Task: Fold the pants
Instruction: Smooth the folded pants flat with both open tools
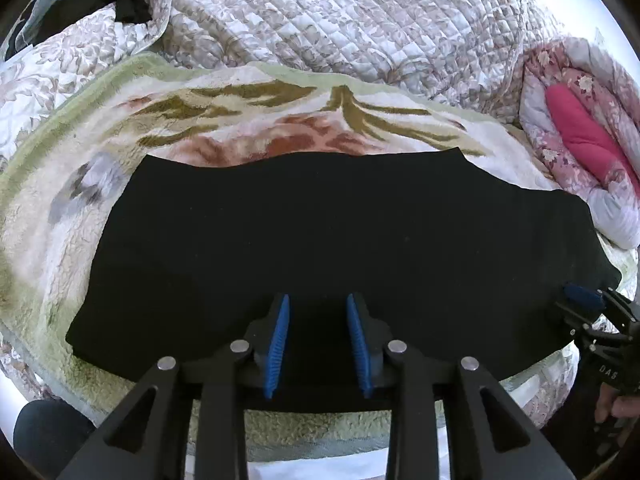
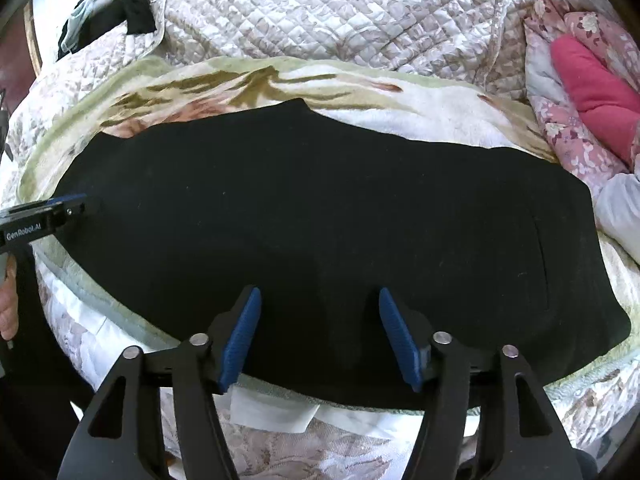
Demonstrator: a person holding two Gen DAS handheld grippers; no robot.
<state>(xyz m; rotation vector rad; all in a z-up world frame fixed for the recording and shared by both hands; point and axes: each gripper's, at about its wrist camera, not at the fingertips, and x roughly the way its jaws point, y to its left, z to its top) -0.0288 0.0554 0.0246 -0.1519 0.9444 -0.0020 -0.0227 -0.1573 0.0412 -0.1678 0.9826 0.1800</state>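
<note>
You had the black pants (image 1: 328, 240) lying flat and spread lengthwise across the fleece blanket (image 1: 72, 216), which covered the quilted bedspread (image 1: 320, 12). In the left wrist view the garment filled the centre, its far edge running from 10 o'clock to 2 o'clock and its near edge at 6 o'clock under the tool.

Your left gripper (image 1: 318, 344) stood over the near edge of the pants with its blue pads (image 1: 277, 346) apart by a narrow gap. Black fabric showed between the pads, but they did not press on it. Whether the tips touched the cloth I could not tell.

Your right gripper (image 2: 320, 336) hovered above the near hem in its own view, pads set wider apart, nothing clamped between them. In the left wrist view the same tool appeared at 4 o'clock, by the right end of the garment, with your hand (image 1: 612, 408) on its handle.

A pink-flowered duvet roll (image 2: 580, 92) sat at 2 o'clock, just beside the pants' right end. A heap of dark clothing (image 2: 120, 8) lay at 11 o'clock, well apart from the pants.
</note>
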